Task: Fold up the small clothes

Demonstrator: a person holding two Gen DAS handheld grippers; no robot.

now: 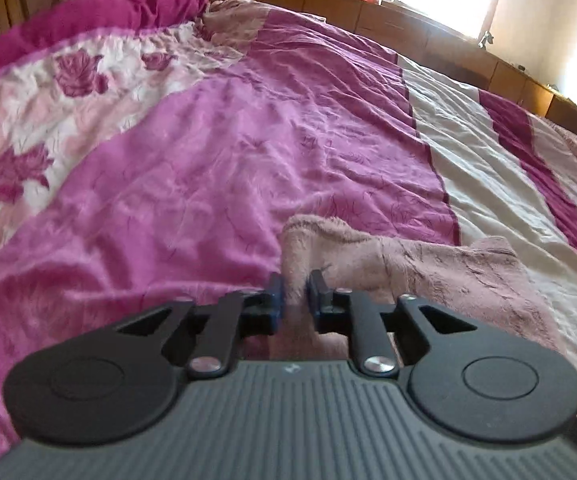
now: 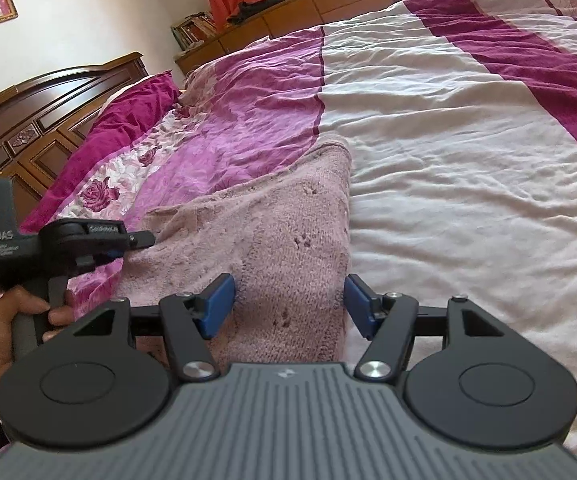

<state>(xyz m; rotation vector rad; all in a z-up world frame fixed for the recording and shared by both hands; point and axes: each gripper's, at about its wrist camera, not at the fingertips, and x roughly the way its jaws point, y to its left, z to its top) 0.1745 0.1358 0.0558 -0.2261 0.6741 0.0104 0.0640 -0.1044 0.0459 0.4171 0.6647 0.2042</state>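
Left wrist view: the left tongs (image 1: 294, 292) sit low over the bed, their blue pads drawn close together on a bunched corner of a dusty-pink knitted garment (image 1: 428, 276). The fabric rises in a small peak between the pads, then spreads off to the right over the bedspread (image 1: 216, 152), a quilt of magenta, floral and cream bands. The near part of the garment is hidden behind the tool body, and the picture is soft with blur. A wooden cabinet run (image 1: 408, 24) lines the far side of the bed under a bright window.

Right wrist view: the right tongs (image 2: 290, 304) stand wide apart with nothing gripped, poised over the near end of the knitted garment (image 2: 272, 220), which lies flat across the boundary of magenta and cream on the bedspread (image 2: 468, 128). The garment's near edge is covered by the tool body. At the left, the person's left hand (image 2: 12, 320) wraps the handle of the left tongs (image 2: 144, 240), whose tip meets the garment's left edge; the pads cannot be made out here. A carved headboard (image 2: 28, 120) stands behind.
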